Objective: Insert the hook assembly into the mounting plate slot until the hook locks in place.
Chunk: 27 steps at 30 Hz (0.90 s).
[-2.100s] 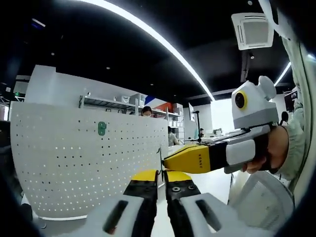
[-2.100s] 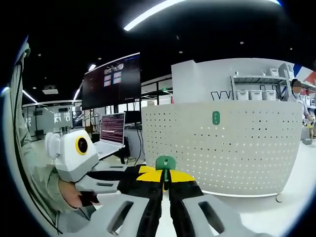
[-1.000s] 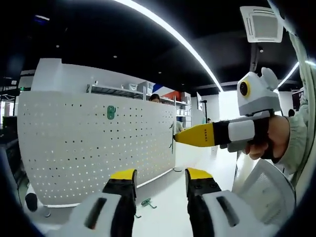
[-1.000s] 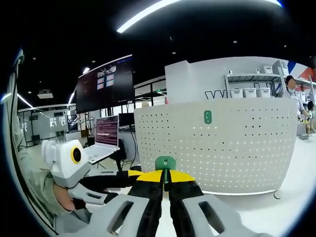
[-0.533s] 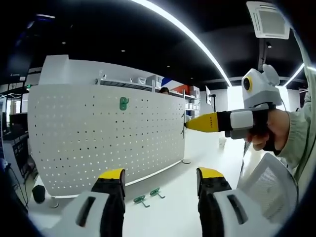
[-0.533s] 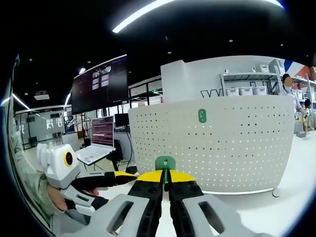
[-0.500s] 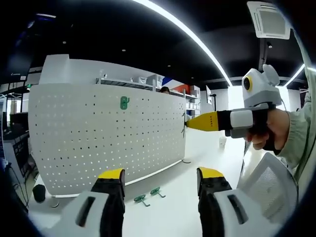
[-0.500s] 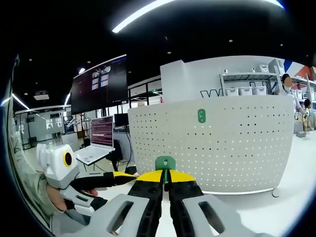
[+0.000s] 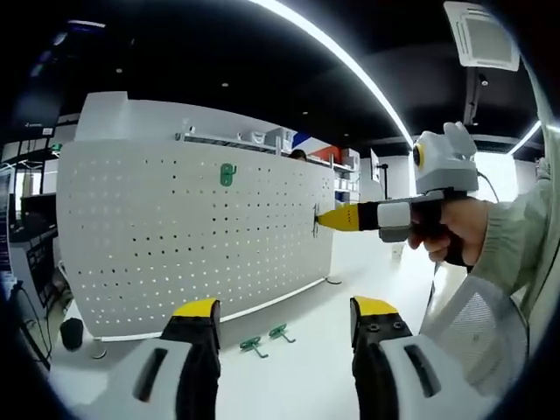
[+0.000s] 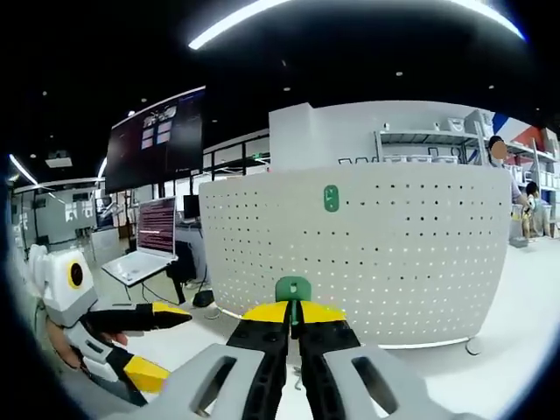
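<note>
Green hook (image 10: 292, 290) pinched between the shut yellow tips of the right gripper (image 10: 293, 313), its rounded head standing up above the tips, long axis running up and down along the jaw line and aimed at the white pegboard mounting plate (image 10: 385, 254) ahead. Clear open air between hook and plate; white tabletop (image 10: 490, 350) bare beneath the tips. On the plate, above the held hook, another green hook (image 10: 331, 198) already hung, upright. Plate's far end just short of the right side of the right gripper view, a small foot under its lower corner; its near end curving away to the left, toward a laptop (image 10: 149, 249) and a large dark screen.

From the left gripper view — left gripper (image 9: 284, 317) with jaws spread wide and holding nothing, the plate (image 9: 166, 254) ahead and to its left. Right gripper (image 9: 337, 219) seen from the side, tips closed, almost at the plate's right edge, near its upper half; held hook (image 9: 315, 220) a thin dark sliver at the tips, too small to tell whether touching the plate. Hung hook (image 9: 227, 174) high on the plate. Two spare green hooks (image 9: 267, 338) lying on the tabletop between the open jaws, just beside the plate's bottom edge — hidden from the right gripper view. Left gripper (image 10: 149, 317) low at the left of the right gripper view, well apart from the plate.
</note>
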Each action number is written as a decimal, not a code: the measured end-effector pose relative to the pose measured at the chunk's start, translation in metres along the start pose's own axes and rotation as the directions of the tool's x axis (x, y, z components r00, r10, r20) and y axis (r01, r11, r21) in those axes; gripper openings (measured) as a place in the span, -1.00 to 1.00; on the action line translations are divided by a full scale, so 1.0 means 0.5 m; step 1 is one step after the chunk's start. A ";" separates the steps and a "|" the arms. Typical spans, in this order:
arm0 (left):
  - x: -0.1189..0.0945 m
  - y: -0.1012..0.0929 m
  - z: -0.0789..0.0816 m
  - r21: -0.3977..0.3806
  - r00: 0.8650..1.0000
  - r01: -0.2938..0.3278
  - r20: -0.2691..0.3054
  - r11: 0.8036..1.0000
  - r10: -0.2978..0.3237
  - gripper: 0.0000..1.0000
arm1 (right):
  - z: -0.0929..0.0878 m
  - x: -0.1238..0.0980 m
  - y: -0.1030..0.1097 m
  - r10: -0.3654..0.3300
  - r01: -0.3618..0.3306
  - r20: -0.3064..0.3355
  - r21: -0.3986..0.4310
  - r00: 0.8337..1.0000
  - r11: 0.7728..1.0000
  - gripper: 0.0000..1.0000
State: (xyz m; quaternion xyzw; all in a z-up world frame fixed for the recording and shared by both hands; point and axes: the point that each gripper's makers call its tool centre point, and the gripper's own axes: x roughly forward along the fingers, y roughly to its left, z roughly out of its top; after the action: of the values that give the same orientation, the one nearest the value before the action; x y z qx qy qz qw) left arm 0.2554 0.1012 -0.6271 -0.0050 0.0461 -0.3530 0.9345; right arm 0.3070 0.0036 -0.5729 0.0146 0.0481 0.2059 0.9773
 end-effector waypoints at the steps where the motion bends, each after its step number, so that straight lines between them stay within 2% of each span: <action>1: -0.001 0.000 0.002 -0.003 1.000 -0.002 0.003 1.000 0.002 0.23 | 0.006 0.003 -0.007 -0.010 0.010 0.005 0.000 1.000 1.000 -0.98; 17: -0.004 0.000 0.002 -0.004 1.000 -0.004 -0.002 1.000 0.004 0.24 | 0.095 0.036 -0.111 -0.115 0.115 0.077 -0.002 0.990 0.993 -0.98; 27: -0.002 -0.001 0.000 -0.012 1.000 -0.005 -0.002 1.000 0.005 0.24 | 0.107 0.071 -0.135 -0.149 0.149 0.085 0.012 0.985 0.989 -0.98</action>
State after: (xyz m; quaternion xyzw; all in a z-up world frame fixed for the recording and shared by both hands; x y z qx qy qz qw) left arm 0.2543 0.1016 -0.6268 -0.0099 0.0492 -0.3503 0.9353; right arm 0.3716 -0.0440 -0.5263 0.0228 0.0076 0.1312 0.9911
